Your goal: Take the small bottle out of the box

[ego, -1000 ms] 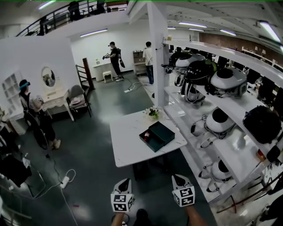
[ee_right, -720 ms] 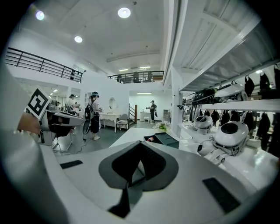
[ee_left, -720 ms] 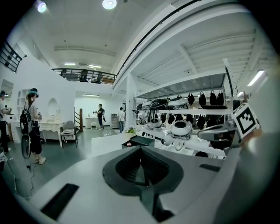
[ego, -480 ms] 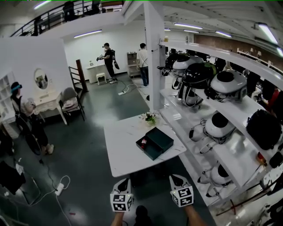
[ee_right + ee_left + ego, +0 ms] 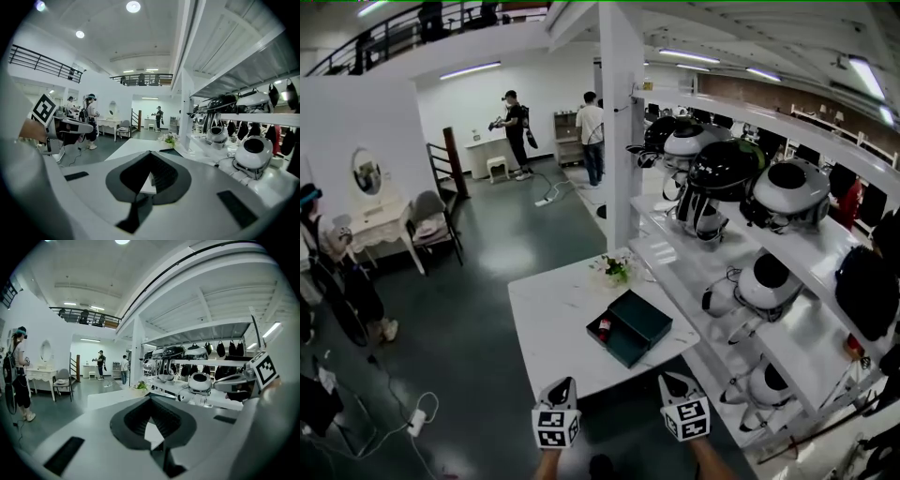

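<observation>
A long white shelf rack (image 5: 787, 309) of rounded robot heads runs down the right side, and beside it stands the white worktop (image 5: 546, 323). On the worktop's near right part sits the dark green box (image 5: 636, 328), open, with a small posy of flowers (image 5: 614, 269) well beyond it at the far edge. The left gripper (image 5: 565, 383) and right gripper (image 5: 671, 379) hang side by side short of the worktop's near edge, well apart from the box, so I'd judge this as the approach, with no reach begun. Both sets of fingers are closed together with nothing between them. Next, one gripper would need to get over the box and part its fingers. The small bottle (image 5: 604, 327) lies in the box's left part: reddish, with a pale end, too tiny to tell more
</observation>
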